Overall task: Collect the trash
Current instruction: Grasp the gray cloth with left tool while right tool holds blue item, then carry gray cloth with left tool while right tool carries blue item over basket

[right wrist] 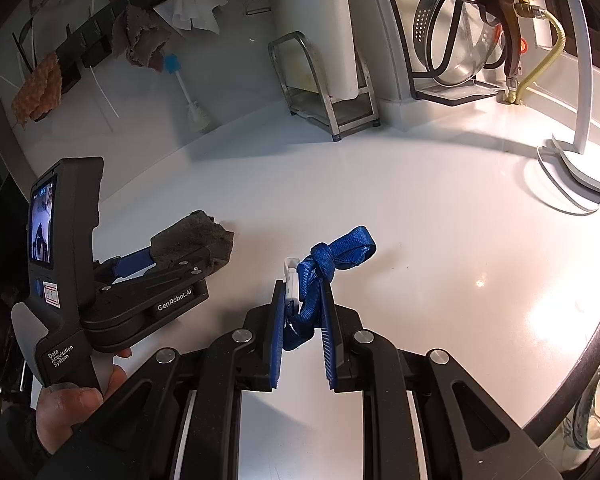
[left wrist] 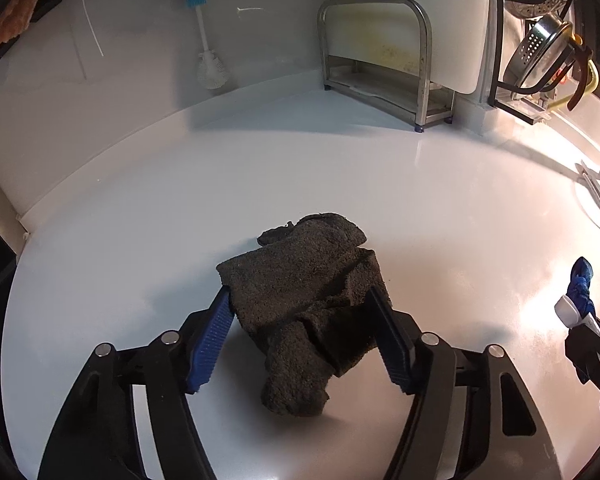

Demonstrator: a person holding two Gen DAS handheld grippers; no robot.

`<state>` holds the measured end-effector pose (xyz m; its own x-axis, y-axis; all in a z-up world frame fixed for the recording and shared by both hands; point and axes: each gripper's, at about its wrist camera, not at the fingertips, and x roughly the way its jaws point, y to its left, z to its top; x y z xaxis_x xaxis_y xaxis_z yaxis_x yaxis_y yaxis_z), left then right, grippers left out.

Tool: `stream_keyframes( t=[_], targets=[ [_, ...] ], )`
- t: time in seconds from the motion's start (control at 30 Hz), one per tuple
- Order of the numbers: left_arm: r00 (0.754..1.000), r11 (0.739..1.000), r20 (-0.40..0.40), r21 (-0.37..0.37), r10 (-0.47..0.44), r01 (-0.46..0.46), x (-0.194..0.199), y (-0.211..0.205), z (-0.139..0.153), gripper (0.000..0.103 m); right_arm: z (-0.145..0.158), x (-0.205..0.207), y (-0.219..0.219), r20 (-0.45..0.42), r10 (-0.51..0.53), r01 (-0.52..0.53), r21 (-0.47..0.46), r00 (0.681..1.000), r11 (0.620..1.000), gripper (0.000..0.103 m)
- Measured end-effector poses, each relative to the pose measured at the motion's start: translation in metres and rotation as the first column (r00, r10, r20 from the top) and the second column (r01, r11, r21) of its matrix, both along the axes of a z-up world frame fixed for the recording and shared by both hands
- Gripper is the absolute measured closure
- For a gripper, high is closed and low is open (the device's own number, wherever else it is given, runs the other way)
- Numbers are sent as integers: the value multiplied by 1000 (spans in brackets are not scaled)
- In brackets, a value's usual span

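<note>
- Closing around the crumpled dark grey terry cloth (left wrist: 308,304), the left gripper (left wrist: 300,320) is being pressed on both sides; deeper bite advised.
- Beside the cloth, a knotted blue ribbon strap (right wrist: 324,268) is being held clamped by the right gripper (right wrist: 302,312).

Glossy white table (right wrist: 420,208), brightly lit at the right with glare spots. Pale wall (left wrist: 120,92) at the far side, meeting the table in a straight seam. Metal rack (left wrist: 374,60) standing far centre with a white cutting board (left wrist: 440,20) leaning in it. Bottle brush (left wrist: 204,40) hanging far left, cloths (right wrist: 140,40) draped on a dark rail (right wrist: 100,40). Perforated steel strainers (left wrist: 540,52) in a black wire holder far right. White lamp base (right wrist: 580,176) at right.
</note>
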<state>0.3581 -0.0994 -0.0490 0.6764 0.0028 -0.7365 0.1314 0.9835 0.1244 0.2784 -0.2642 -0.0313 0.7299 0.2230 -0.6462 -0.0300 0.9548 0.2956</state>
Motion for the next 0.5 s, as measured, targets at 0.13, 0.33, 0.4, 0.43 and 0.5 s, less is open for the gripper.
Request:
stream_keyframes(
  t=[0.13,0.33,0.4,0.43,0.5],
  targets=[
    [1000,1000,3,-1,-18,18,-1,-2,0,57,-1,0,0,-1,1,-1,-2,1000,1000,87],
    [998,999,43,-4,-39,39,-9,-2,5,72,-4,0,-1,-6,-4,4,-4,1000,1000,87],
    [997,999,62,-15,-42,43,-13,0,8,81,-4,0,0,-6,-7,7,-8,1000,1000,87],
    [997,999,66,-13,-42,43,-15,1,8,91,-5,-1,0,-5,-8,8,-10,1000,1000,87],
    [997,998,59,-38,-49,51,-18,5,9,91,-5,-3,2,-4,-10,10,-14,1000,1000,87]
  ],
)
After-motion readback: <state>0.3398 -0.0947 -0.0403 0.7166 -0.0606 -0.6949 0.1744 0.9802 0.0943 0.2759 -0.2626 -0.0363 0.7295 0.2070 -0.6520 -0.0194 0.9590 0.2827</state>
